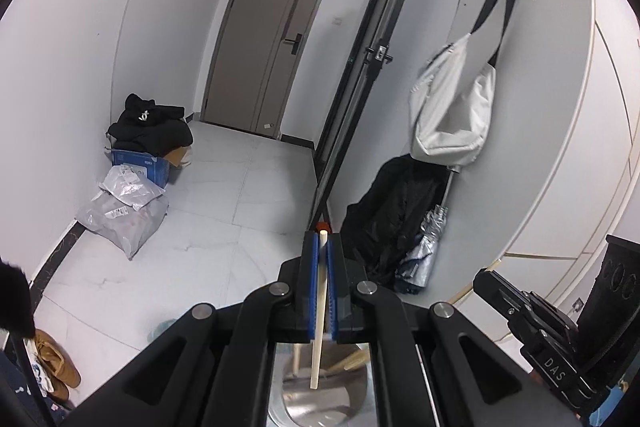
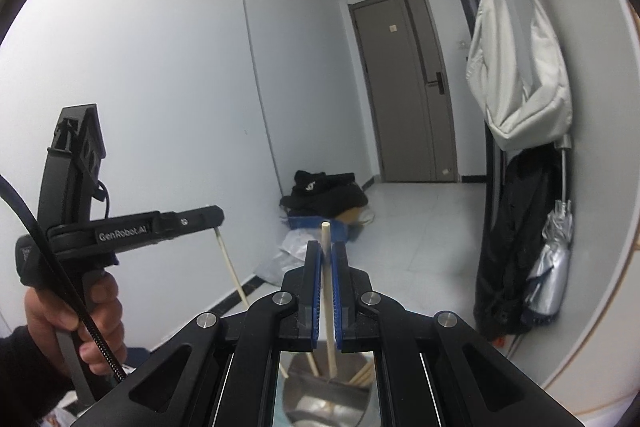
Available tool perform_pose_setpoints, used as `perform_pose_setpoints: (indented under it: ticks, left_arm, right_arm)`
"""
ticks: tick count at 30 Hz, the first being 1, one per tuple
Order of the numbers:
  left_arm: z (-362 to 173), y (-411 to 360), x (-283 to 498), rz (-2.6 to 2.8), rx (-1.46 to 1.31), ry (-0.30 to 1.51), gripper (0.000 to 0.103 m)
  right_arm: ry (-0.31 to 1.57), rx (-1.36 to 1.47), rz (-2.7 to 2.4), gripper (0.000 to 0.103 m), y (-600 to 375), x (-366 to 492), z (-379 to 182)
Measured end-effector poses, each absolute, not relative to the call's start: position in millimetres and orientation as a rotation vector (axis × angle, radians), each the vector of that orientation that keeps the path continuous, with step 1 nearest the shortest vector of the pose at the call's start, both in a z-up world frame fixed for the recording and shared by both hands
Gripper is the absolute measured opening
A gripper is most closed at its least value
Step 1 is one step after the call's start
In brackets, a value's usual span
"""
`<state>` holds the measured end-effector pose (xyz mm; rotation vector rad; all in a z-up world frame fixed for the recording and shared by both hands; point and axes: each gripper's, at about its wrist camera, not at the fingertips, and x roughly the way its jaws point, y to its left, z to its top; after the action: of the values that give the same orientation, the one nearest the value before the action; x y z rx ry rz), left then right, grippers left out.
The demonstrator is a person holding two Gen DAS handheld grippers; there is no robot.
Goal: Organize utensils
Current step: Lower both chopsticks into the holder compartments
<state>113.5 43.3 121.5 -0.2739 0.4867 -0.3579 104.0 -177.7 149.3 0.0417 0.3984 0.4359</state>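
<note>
My left gripper (image 1: 322, 241) is shut on a pale wooden chopstick (image 1: 319, 311) that runs between its blue pads and hangs down past the frame. My right gripper (image 2: 326, 247) is likewise shut on a second pale chopstick (image 2: 328, 291), whose tip sticks up above the pads. Seen from the right wrist view, the left gripper (image 2: 218, 221) is held by a hand at the left, its chopstick (image 2: 232, 271) slanting down. Below both grippers a shiny metal container (image 2: 324, 395) holds several more wooden sticks. The right gripper's body (image 1: 532, 323) shows at the right edge of the left wrist view.
Both cameras look down a hallway with a grey door (image 1: 272, 39). A white bag (image 1: 452, 107) hangs on the right wall above a black coat (image 1: 396, 219) and a folded silver umbrella (image 1: 424, 251). Black clothes on a blue box (image 1: 148, 139) and plastic parcels (image 1: 124, 215) lie by the left wall.
</note>
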Motion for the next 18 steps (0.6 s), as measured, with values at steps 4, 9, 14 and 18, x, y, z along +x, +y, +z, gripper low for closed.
perform_pose_setpoints:
  ticks: [4,9,14,18]
  left_arm:
    - [111,44,126,-0.352,-0.268,0.483,0.001]
    - [92,47,139,-0.383,-0.288,0.512,0.001]
    - [85,46,140,-0.404,-0.269,0.506,0.001]
    - [83,37,136,-0.444,-0.215,0.486,0.001]
  right_arm:
    - [0.428,0.033,0.443,0.004,-171,125,140]
    - [0.479,-0.018,0.449,0.004,-158,145,119]
    - [0.540,-0.058,0.452,0.004,-152,157,97]
    - [0.580,-0.058,0.478,0.004,-153,160,80]
